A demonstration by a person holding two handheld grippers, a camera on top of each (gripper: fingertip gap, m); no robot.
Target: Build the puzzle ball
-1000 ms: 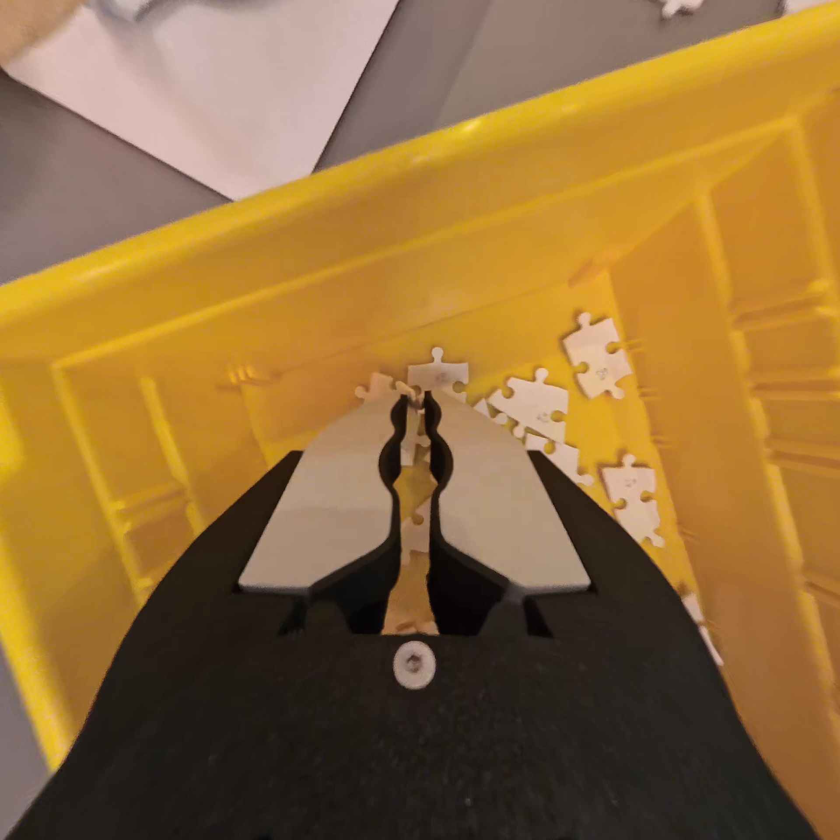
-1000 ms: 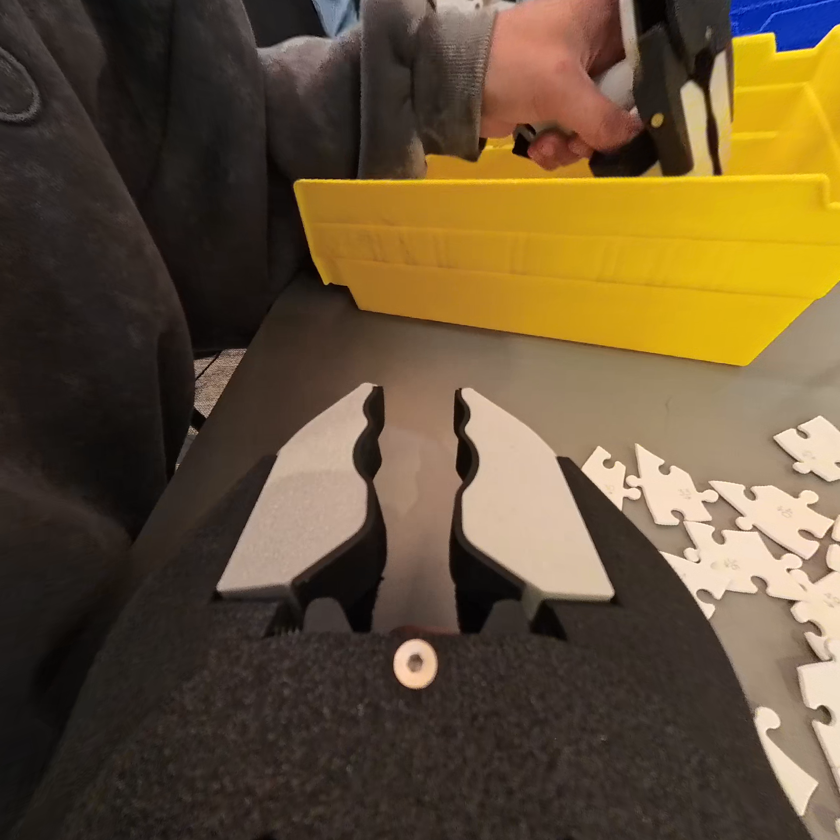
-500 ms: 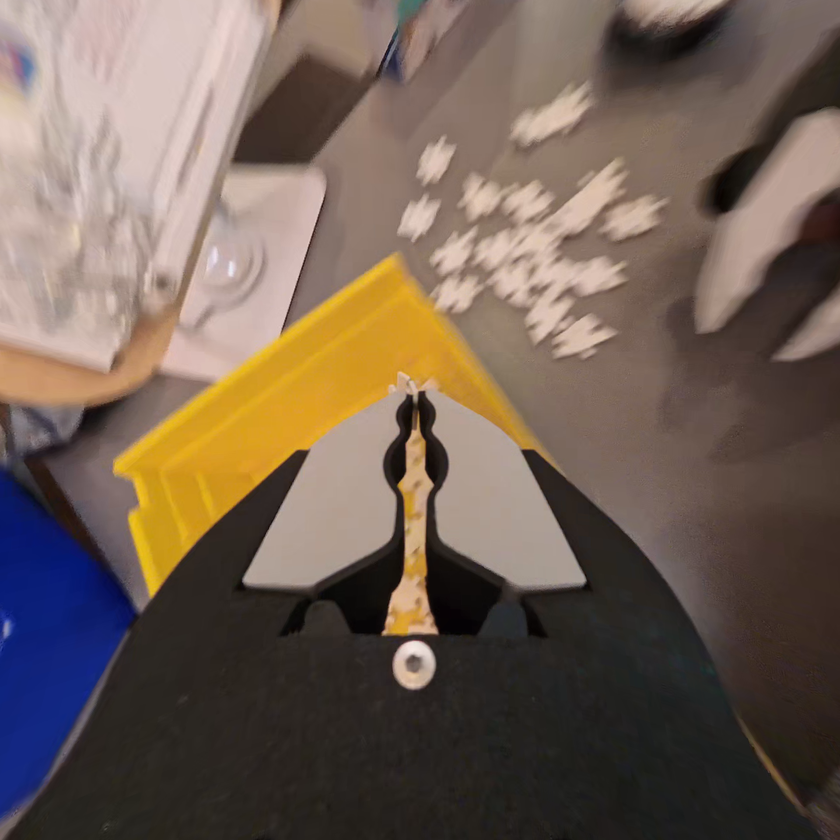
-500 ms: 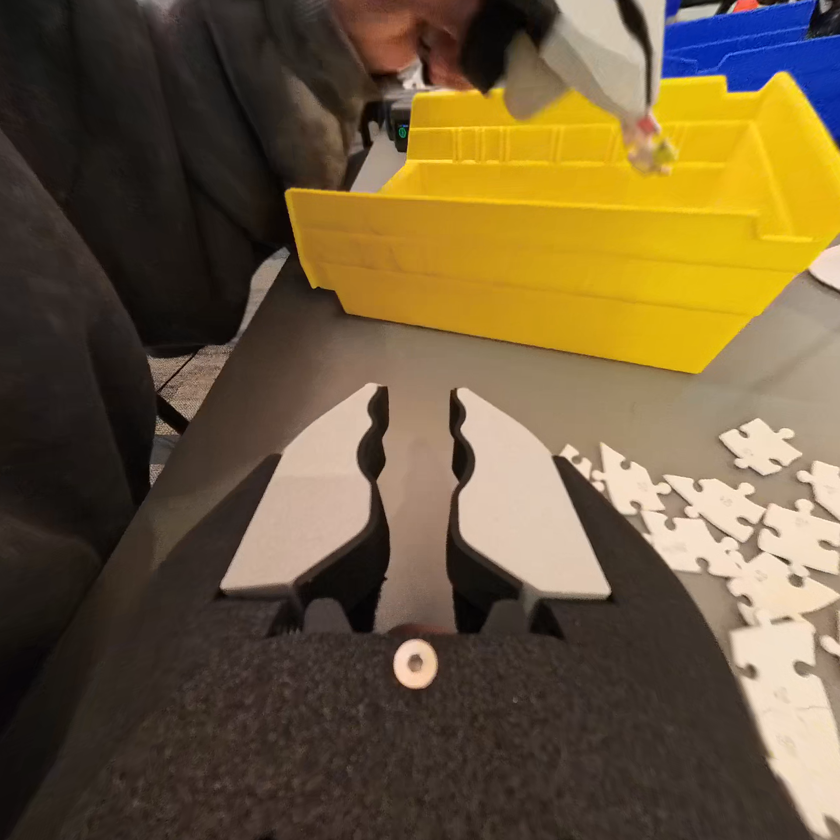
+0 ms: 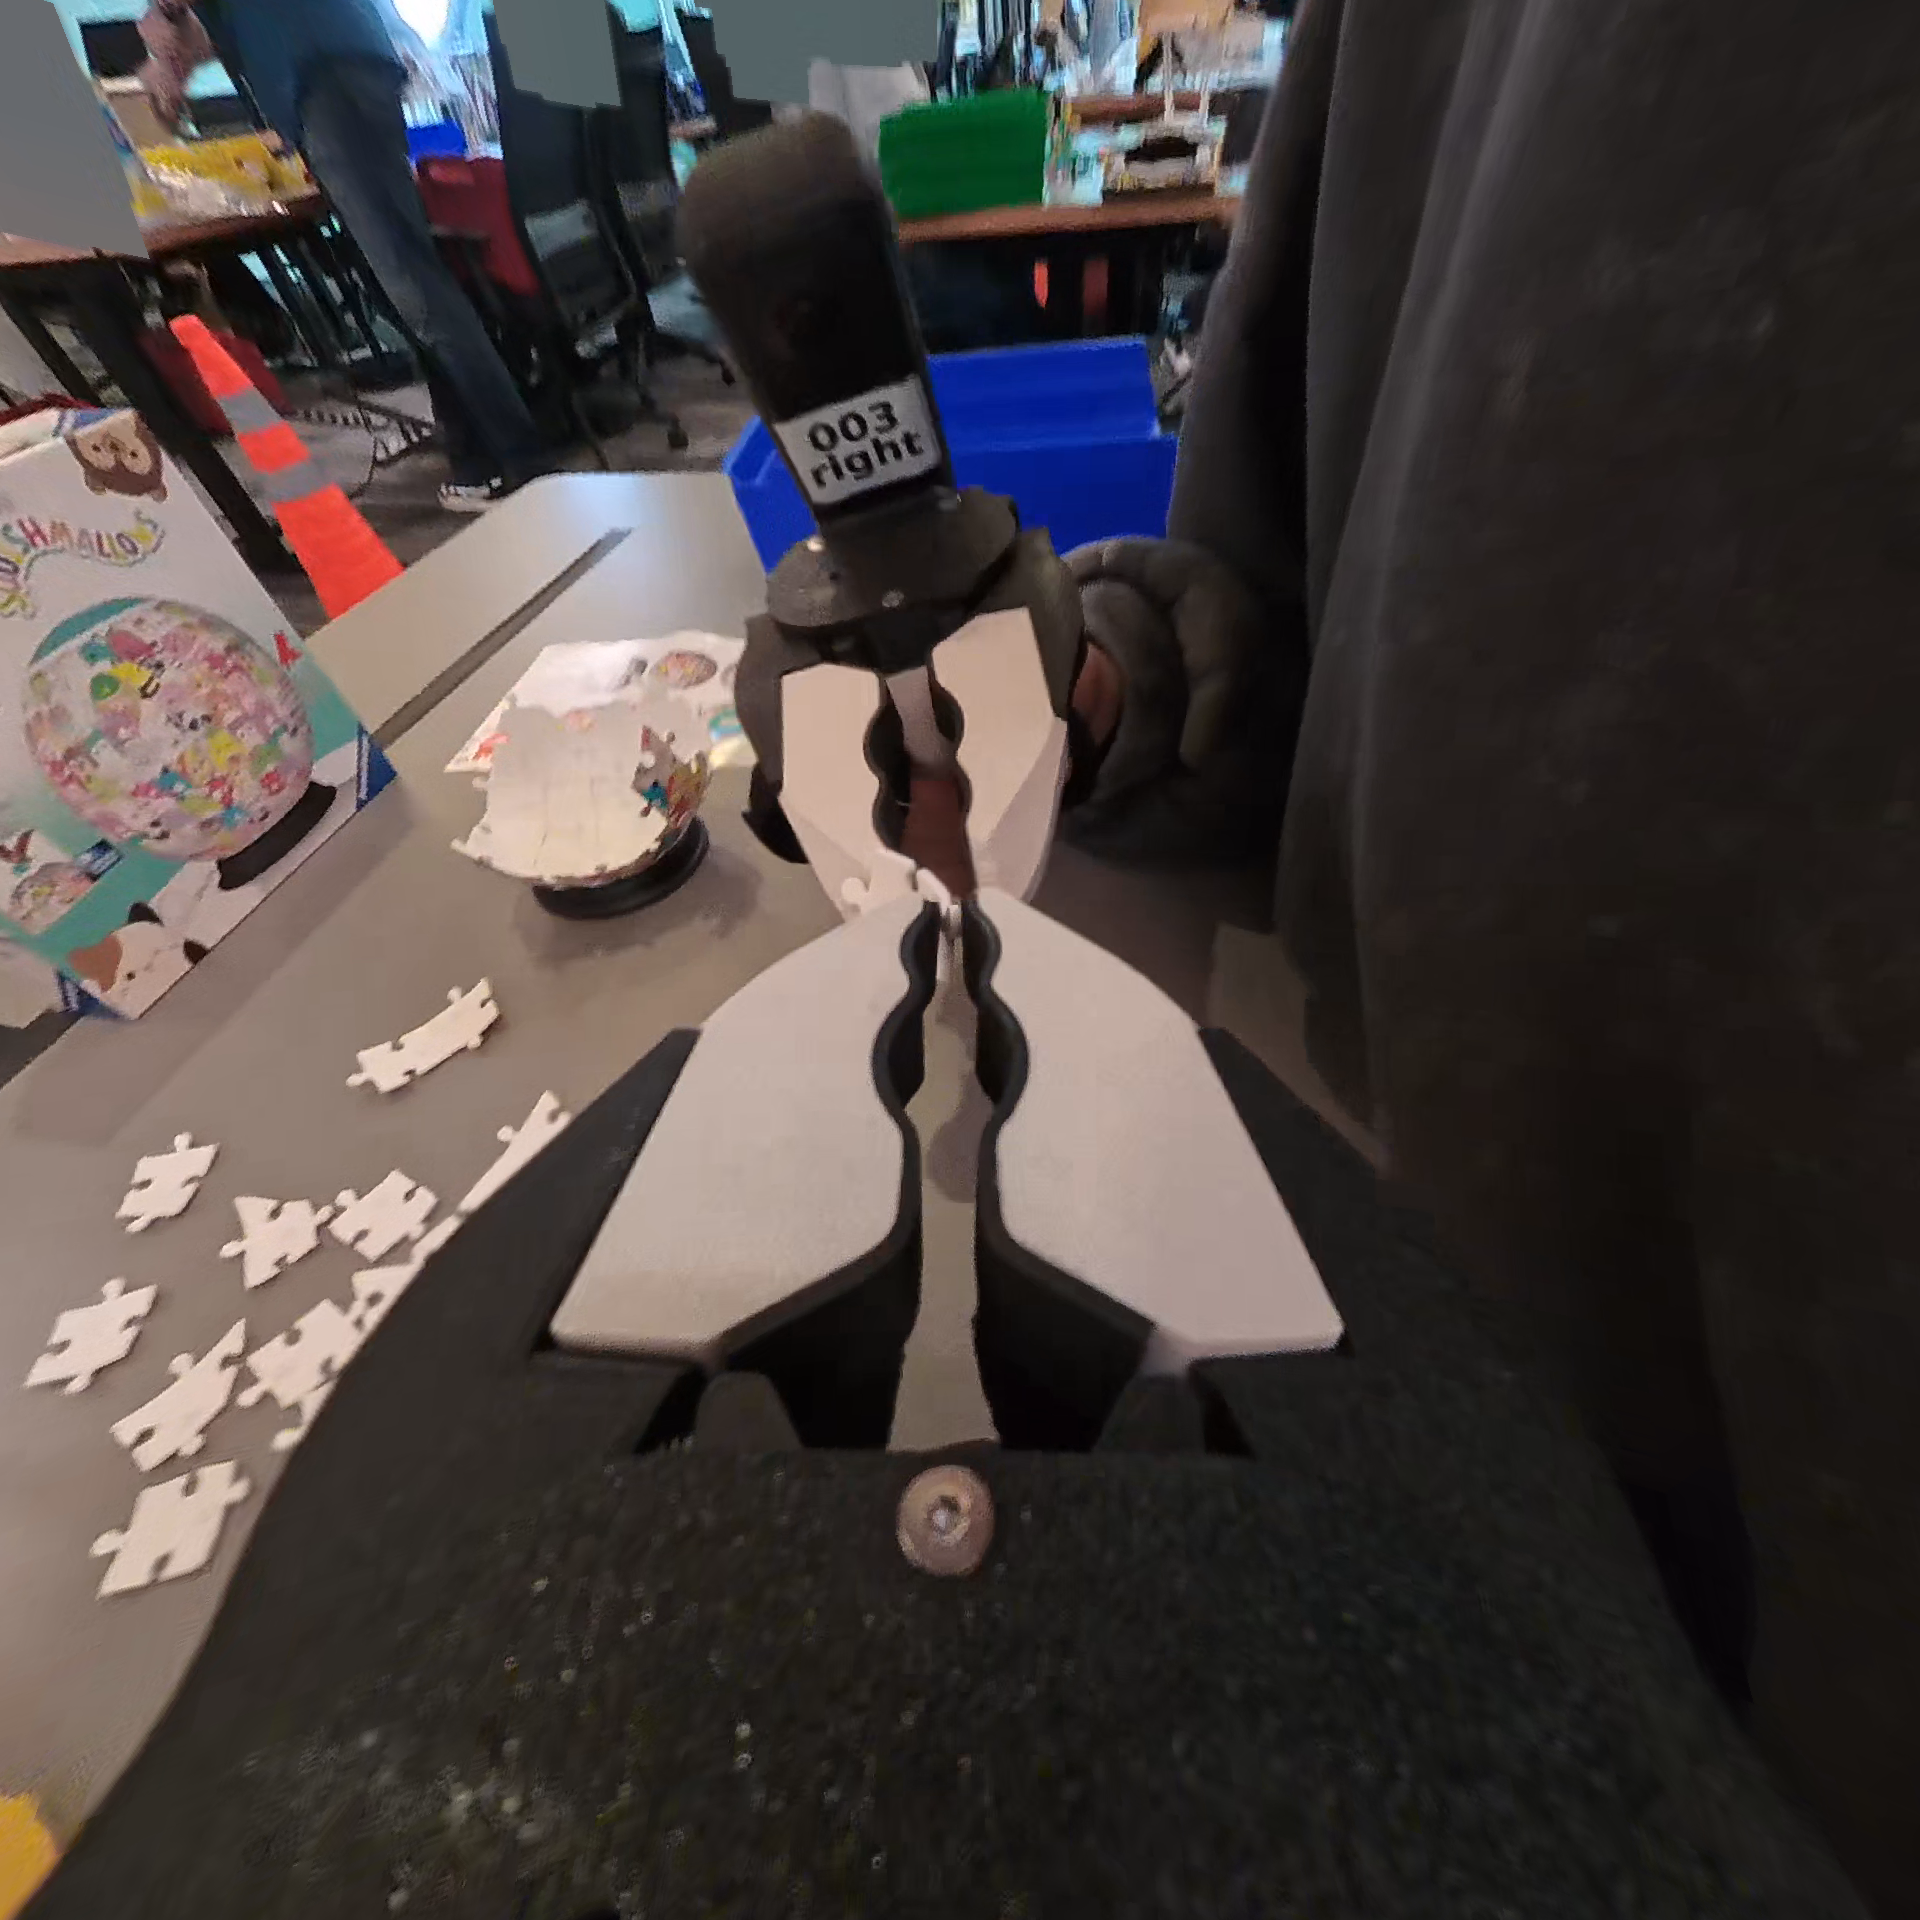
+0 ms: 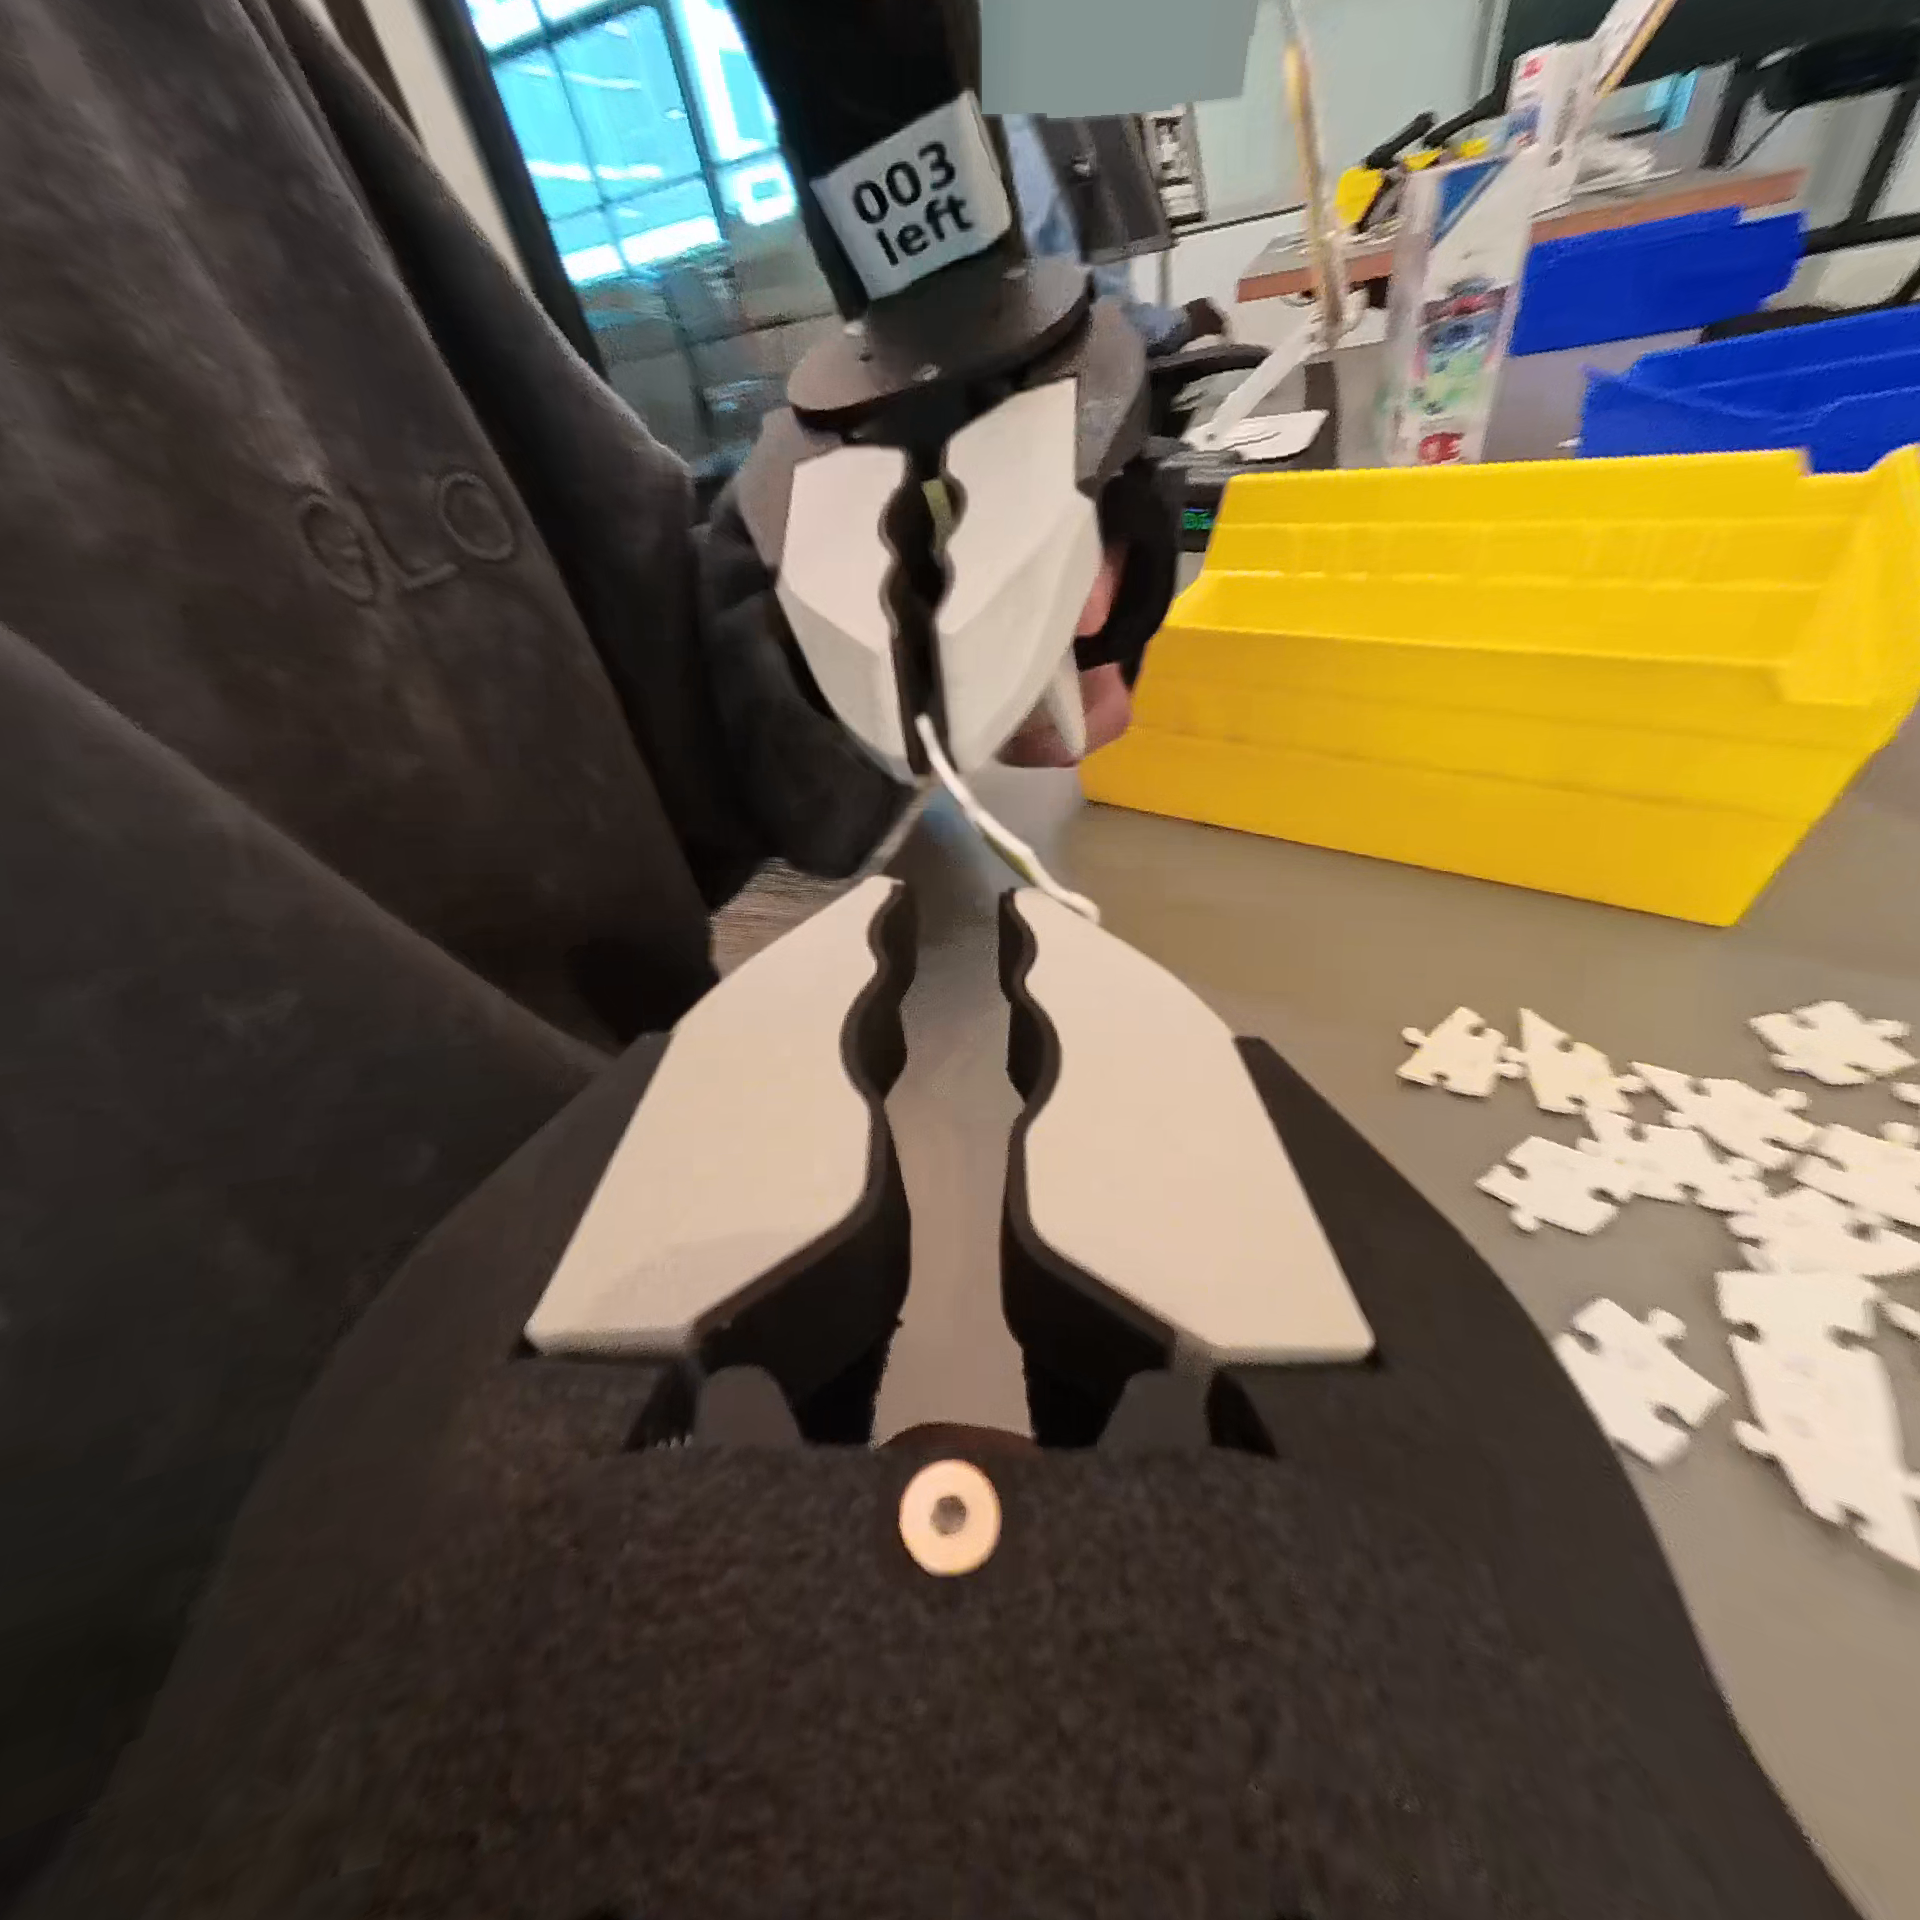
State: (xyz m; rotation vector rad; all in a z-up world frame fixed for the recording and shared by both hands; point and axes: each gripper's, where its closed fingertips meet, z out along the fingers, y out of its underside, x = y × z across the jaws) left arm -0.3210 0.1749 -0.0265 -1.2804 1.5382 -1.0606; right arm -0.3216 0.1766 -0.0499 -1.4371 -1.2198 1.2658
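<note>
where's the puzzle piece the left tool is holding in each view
Left wrist view: puzzle piece at centre, nipped at the left tool tips, mostly hidden.
Right wrist view: upper centre, hanging from the far tool's tips.
Shared landmark: loose white pieces on the grey table.

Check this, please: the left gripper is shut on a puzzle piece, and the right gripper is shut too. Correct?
Not quite. The right gripper is open, its jaws apart in the right wrist view. The left gripper is shut on the puzzle piece.
</note>
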